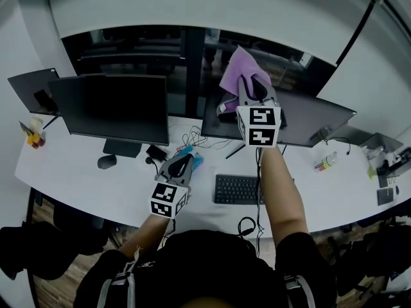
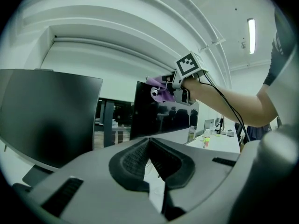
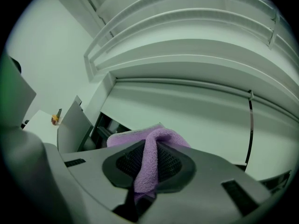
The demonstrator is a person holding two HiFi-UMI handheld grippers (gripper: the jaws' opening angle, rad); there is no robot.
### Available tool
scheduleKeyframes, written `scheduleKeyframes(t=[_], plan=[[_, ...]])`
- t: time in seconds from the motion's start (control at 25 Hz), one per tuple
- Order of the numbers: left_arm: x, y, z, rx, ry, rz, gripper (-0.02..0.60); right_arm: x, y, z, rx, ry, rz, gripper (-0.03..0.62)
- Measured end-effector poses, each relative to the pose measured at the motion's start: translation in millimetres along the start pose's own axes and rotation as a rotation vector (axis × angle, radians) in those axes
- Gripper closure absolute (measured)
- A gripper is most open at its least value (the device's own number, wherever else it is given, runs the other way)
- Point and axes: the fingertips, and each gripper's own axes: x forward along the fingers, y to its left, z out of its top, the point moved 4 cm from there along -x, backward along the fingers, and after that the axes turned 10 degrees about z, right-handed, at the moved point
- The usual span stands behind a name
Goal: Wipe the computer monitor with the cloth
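Note:
A purple cloth (image 1: 235,68) is pinched in my right gripper (image 1: 252,86), which is shut on it and held high at the top left edge of the right-hand black monitor (image 1: 309,117). In the right gripper view the cloth (image 3: 150,141) runs down between the pads and bunches beyond the right gripper (image 3: 150,164). My left gripper (image 1: 182,166) hangs low over the white desk (image 1: 77,178) between the two monitors, shut and empty. The left gripper view, past the left gripper (image 2: 149,148), shows the right gripper (image 2: 174,85) with the cloth (image 2: 160,90) against that monitor (image 2: 156,115).
A second black monitor (image 1: 112,108) stands at the left, with a third screen (image 1: 31,87) behind it. On the desk are a keyboard (image 1: 239,189), a mouse (image 1: 106,162), loose cables (image 1: 199,137), a bottle (image 1: 326,162) and a blue item (image 1: 195,160) beside the left gripper.

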Motion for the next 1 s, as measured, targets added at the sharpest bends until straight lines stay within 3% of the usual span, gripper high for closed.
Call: scheduleKeyframes(t=[1.0], plan=[[27, -82, 6, 0.039, 0.011, -0.052, 0.569, -57, -122, -43, 0.193, 0.15, 0.004, 0.514]])
